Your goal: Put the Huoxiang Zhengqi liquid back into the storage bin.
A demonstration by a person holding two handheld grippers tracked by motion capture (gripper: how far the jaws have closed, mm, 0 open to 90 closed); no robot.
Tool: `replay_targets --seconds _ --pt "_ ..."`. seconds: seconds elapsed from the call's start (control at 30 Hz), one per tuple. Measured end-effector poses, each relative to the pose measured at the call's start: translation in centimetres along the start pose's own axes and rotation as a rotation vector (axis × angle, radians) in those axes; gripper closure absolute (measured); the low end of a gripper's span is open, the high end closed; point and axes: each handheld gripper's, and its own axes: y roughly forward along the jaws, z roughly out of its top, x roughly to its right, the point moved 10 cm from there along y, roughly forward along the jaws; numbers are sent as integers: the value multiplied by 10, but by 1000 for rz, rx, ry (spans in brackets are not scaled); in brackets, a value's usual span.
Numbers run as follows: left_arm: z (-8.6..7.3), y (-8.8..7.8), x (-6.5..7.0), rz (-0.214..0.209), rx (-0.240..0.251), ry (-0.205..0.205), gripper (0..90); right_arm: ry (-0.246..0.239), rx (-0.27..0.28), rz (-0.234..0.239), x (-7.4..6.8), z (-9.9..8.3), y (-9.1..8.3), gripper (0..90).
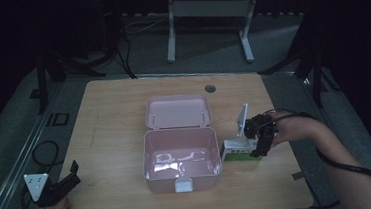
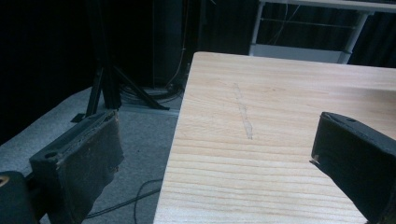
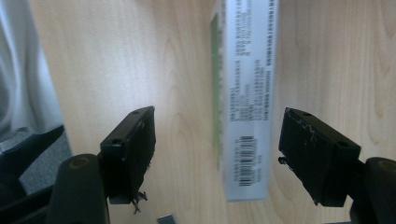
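The right tool [image 3: 217,154] hangs with jaws apart over the carton [image 3: 245,102], at three o'clock of the pink box [image 1: 181,157]. Centre it across the carton's narrow sides before squeezing. The left tool [image 1: 59,187] rests with jaws apart.

The left claw [image 1: 67,175] sits low at the near left corner of the worktop [image 1: 114,115], held by a hand at the bottom edge of the high view, its grey three-cornered plate facing up. Its jaws stand wide apart — nothing between them. The right forearm comes in from the lower right, hand bent inward, and the right claw [image 1: 259,140] points steeply down. Its jaws are parted too, pads touching nothing.
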Motion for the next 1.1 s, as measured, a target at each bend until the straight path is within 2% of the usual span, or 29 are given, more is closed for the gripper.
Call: replay_targets --seconds 0.23,0.33,0.43,0.5,0.67,0.87,1.1 --pt "0 0 0 0 -1 3 21 17 -12 3 12 4 13 313" --pt "0 0 0 2 -2 3 21 30 -13 16 14 8 21 355" --pt "0 0 0 0 -2 3 21 28 -27 9 18 9 29 377" --pt "0 0 0 0 0 3 21 20 -31 7 20 10 33 426" --pt "0 0 0 0 1 2 21 18 -53 18 19 9 43 454" --pt "0 0 0 0 0 3 21 10 -94 23 18 4 55 598" --pt "0 0 0 1 -1 3 21 23 -94 45 17 3 54 614"
